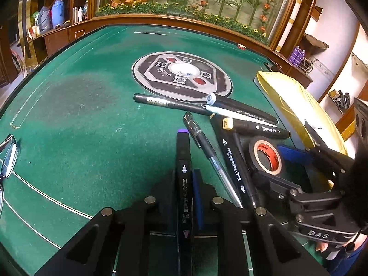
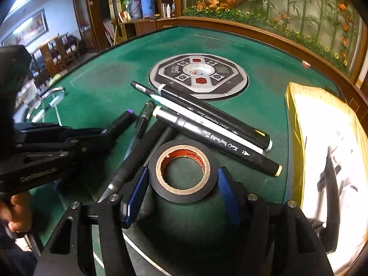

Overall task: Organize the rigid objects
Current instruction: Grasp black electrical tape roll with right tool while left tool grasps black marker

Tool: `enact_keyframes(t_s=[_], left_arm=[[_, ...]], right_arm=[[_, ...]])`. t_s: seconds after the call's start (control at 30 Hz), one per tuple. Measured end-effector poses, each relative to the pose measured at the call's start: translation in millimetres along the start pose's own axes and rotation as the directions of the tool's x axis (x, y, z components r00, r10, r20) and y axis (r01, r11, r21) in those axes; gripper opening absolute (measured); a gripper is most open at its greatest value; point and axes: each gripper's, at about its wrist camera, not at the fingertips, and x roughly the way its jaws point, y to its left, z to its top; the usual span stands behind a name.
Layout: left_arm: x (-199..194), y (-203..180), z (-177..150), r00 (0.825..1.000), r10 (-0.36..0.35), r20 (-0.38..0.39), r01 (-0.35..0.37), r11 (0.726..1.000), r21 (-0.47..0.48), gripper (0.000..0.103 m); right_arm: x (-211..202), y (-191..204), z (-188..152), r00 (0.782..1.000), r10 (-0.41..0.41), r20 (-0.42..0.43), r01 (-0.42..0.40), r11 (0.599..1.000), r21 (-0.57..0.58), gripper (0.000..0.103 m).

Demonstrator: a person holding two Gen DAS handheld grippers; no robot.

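Observation:
My left gripper [image 1: 185, 179] is shut on a black marker with a purple cap [image 1: 183, 161], which points forward over the green felt table [image 1: 80, 115]. My right gripper [image 2: 181, 181] is open, its blue pads on either side of a black tape roll [image 2: 182, 170] that lies flat on the table; the pads stand a little apart from it. The tape roll also shows in the left wrist view [image 1: 266, 155]. A pile of black markers [image 2: 218, 135] and pens [image 1: 207, 142] lies just beyond the tape. The left gripper also shows in the right wrist view [image 2: 110, 131].
A round control panel [image 1: 181, 74] sits in the table's middle. A yellow padded envelope [image 2: 326, 142] lies at the right. Eyeglasses [image 1: 8, 156] lie at the left. A wooden rim [image 1: 184, 21] and a planter with flowers border the far side.

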Motion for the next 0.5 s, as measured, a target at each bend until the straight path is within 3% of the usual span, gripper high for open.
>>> enact_keyframes(t_s=[0.13, 0.5], left_arm=[[-6, 3, 0, 1.0, -0.013, 0.01, 0.014, 1.0, -0.023, 0.015], [-25, -19, 7, 0.998, -0.049, 0.041, 0.049, 0.999, 0.003, 0.015]], right_arm=[[-13, -5, -2, 0.997, 0.061, 0.054, -0.063, 0.997, 0.042, 0.06], [-30, -26, 6, 0.982, 0.111, 0.151, -0.132, 0.981, 0.14, 0.06]])
